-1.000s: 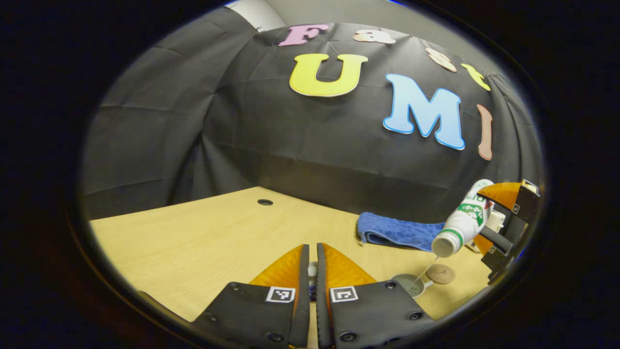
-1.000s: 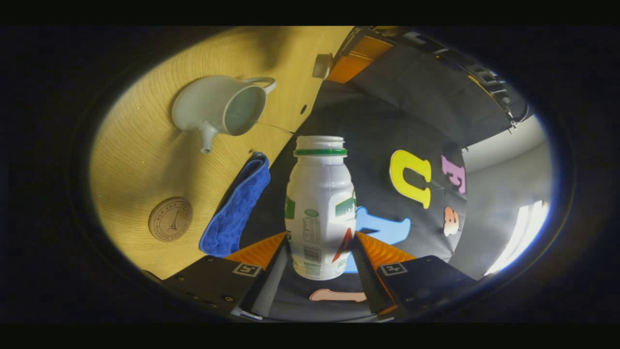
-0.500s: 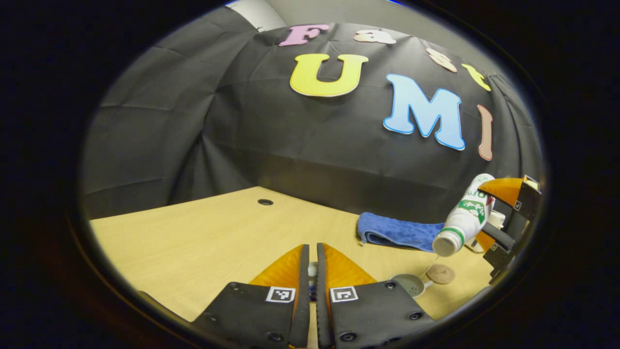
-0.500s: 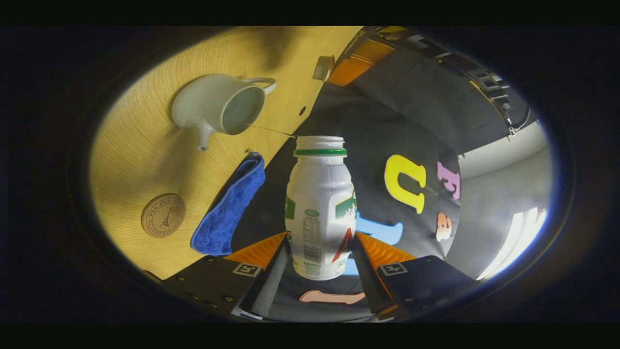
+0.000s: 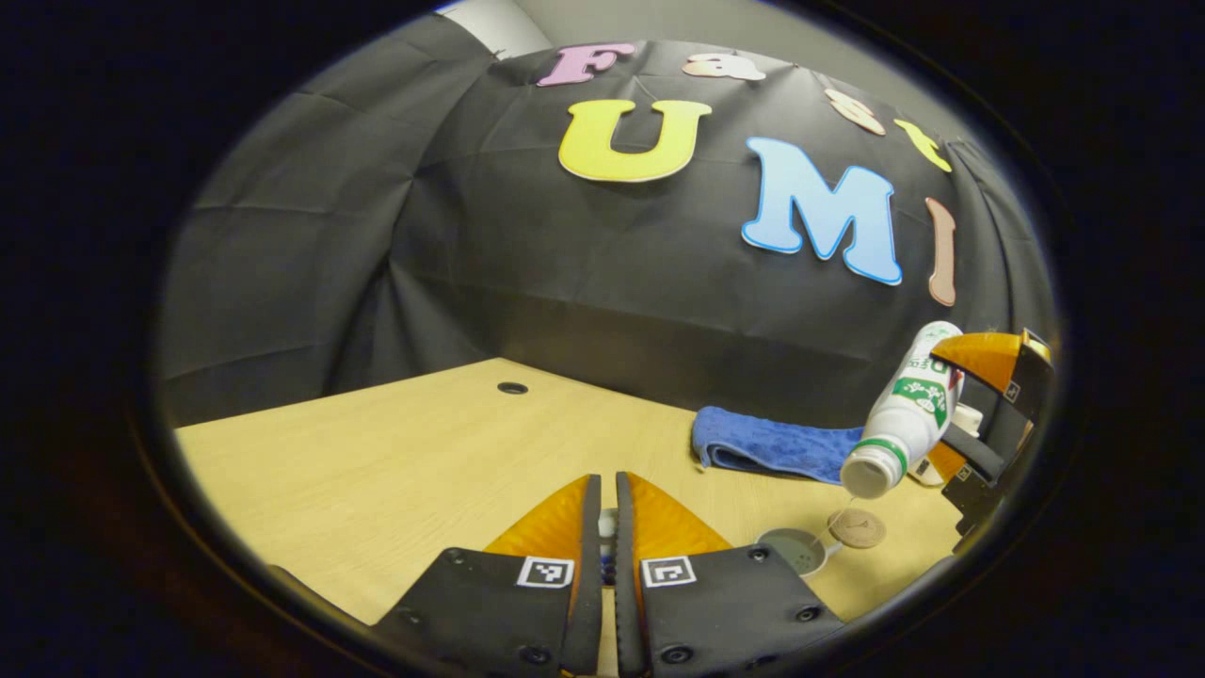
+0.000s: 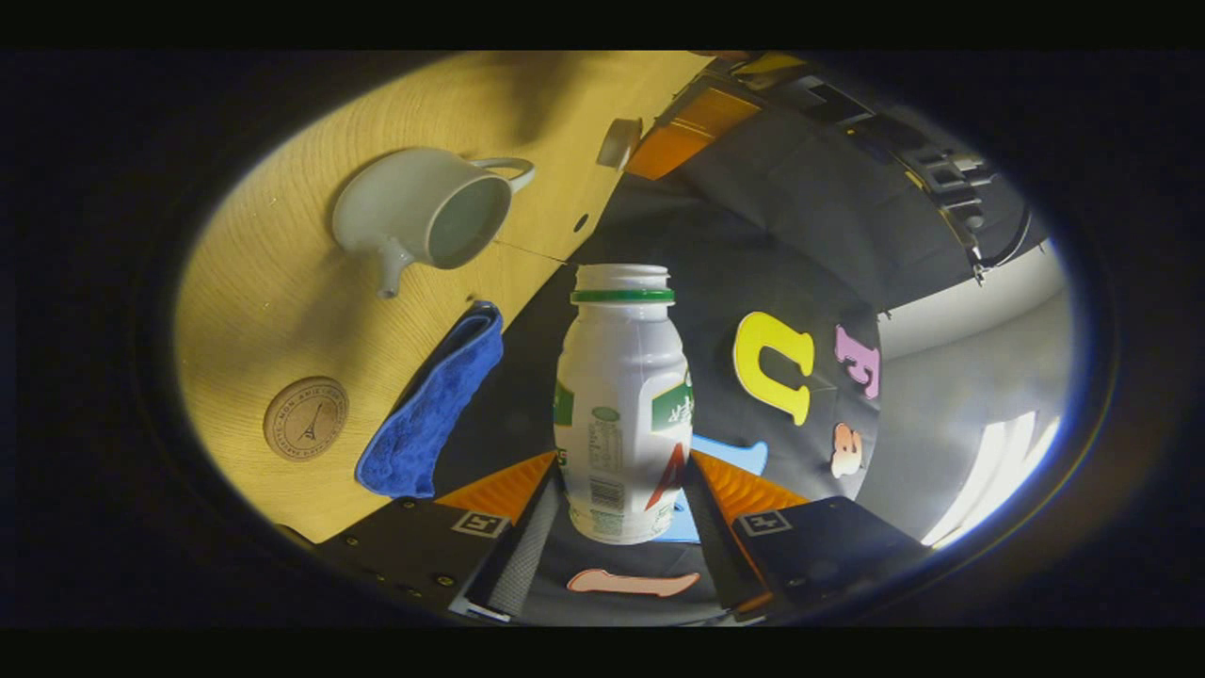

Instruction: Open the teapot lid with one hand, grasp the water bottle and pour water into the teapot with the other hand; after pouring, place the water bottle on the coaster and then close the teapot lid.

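Two steps done, pouring under way.
The right gripper (image 6: pixel 623 513) is clamping the tilted water bottle (image 6: pixel 621 395) over the open teapot (image 6: pixel 424 212); the left gripper (image 5: pixel 602 527) is pinching the lid (image 5: pixel 608 521); coaster (image 6: pixel 305 418) and closing are waiting.

Teapot (image 6: pixel 424 212), coaster (image 6: pixel 305 418) and folded cloth (image 6: pixel 428 407) on the surface (image 5: pixel 395 471). Cloth at the rear edge by the wall, coaster just before it, teapot beside the coaster. Bottle (image 6: pixel 621 405) tilted above the teapot, mouth down, between the right tongs (image 6: pixel 621 490).
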Demonstrator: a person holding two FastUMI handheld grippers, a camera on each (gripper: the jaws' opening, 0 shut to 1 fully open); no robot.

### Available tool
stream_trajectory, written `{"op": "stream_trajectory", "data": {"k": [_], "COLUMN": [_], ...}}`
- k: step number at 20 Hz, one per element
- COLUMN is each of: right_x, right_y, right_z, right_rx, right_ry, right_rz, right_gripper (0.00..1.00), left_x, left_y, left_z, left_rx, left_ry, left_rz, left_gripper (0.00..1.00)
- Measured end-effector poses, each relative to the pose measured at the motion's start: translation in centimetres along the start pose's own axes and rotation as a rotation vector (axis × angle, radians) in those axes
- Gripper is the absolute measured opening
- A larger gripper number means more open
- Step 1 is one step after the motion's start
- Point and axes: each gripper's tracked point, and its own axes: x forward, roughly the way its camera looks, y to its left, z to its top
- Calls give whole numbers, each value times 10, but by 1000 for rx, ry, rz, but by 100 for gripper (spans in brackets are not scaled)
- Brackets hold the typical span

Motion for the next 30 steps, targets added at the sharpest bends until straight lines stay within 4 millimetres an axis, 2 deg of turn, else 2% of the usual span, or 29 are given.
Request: {"op": "stream_trajectory", "data": {"k": [1, 2, 5, 6, 7, 9, 12, 15, 19, 21, 24, 27, 30], "right_x": [0, 1, 2, 3, 3, 3, 2, -1, -12, -19, -29, -38, -48], "right_y": [-1, 0, 0, 2, 4, 9, 18, 36, 58, 60, 68, 71, 79], "right_z": [1, 0, -1, -1, -1, -1, -1, -4, -8, -12, -17, -20, -24], "right_rx": [5, 10, 11, 12, 13, 20, 77, 209, 476, 607, 819, 980, 1086], "right_ry": [-1, -2, -1, -1, 1, 2, 14, 50, 125, 175, 254, 311, 357], "right_rz": [-4, -8, -13, -9, -4, 8, 45, 107, 171, 176, 196, 215, 224], "right_gripper": [73, 73, 73, 73, 73, 73, 74, 73, 73, 73, 73, 73, 73], "left_x": [0, 1, 0, 0, 0, 0, 0, 0, -1, -2, -4, -1, -2], "left_y": [0, 1, 0, 0, 0, 0, 0, 0, -2, -3, -19, -31, -39], "left_z": [-1, 0, 0, 1, 1, 1, 1, 2, 3, 4, 3, 3, 2], "left_rx": [4, 6, 7, 6, 5, 4, 5, -3, -15, -13, -30, -26, -27], "left_ry": [0, -1, -1, -1, -2, -1, 1, -7, -13, -23, -27, -25, -27], "left_rz": [2, 4, 8, 10, 10, 7, 6, 5, -5, -21, -85, -114, -145], "left_gripper": [12, 16, 16, 12, 16, 12, 16, 16, 16, 16, 9, 17, 16]}}
